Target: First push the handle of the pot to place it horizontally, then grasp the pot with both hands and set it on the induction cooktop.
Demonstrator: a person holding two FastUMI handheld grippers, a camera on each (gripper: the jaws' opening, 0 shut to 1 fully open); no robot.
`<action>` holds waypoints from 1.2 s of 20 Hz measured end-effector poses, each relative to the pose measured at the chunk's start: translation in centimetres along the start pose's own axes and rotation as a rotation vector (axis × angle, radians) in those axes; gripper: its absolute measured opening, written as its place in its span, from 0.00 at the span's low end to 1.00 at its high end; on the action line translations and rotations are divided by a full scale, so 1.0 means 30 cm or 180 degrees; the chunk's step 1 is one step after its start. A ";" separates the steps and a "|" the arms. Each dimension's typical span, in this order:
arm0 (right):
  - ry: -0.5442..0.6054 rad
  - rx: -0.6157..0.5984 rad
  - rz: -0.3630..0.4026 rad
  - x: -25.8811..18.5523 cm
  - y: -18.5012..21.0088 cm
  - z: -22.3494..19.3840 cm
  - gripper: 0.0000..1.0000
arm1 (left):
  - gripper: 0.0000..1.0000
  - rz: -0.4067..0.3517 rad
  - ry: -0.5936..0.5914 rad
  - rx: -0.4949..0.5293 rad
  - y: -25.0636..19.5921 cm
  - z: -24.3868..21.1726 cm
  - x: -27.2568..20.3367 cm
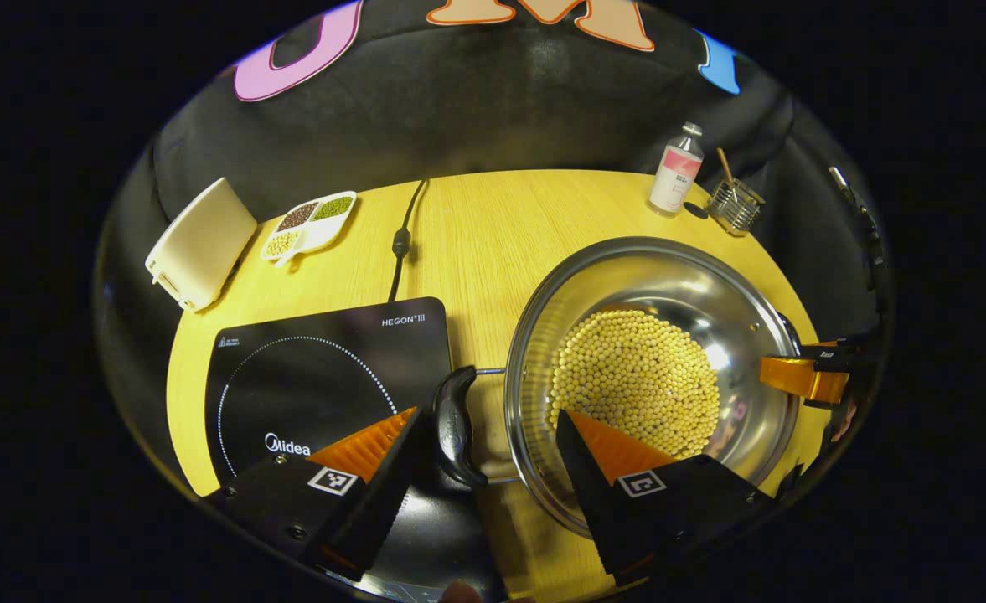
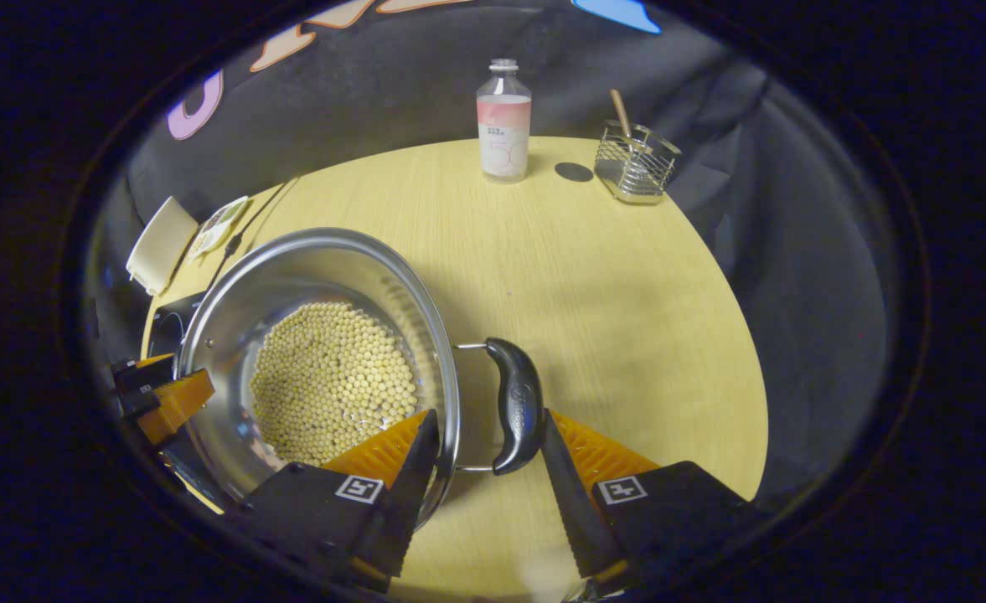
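Both tools straddle pot handles

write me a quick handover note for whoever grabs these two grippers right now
Left gripper: open, straddling the pot's left handle.
Right gripper: open, straddling the right handle and rim.
Pot of beans sits on the table, beside the induction cooktop, not on it.
Done: both handles lie horizontal.
Left: close on both handles, lift, set pot on the cooktop.
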State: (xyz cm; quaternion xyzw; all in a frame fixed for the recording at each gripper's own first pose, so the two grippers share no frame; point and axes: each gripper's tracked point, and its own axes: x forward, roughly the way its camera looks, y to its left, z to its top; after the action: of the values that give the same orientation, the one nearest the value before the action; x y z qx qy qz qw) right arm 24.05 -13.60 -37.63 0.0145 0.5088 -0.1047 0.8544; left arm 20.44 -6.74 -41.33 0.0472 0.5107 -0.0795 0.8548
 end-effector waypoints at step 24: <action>-0.0324 0.0082 0.0039 -0.052 -0.086 0.088 0.47 | 0.71 0.0129 0.0033 -0.0728 -0.144 -0.021 0.065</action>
State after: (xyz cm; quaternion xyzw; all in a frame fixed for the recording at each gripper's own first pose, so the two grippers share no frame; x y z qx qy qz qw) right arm 25.11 -16.20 -34.79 0.0233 0.4631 -0.1067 0.8795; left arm 20.01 -11.06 -43.35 -0.0400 0.5198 -0.0032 0.8533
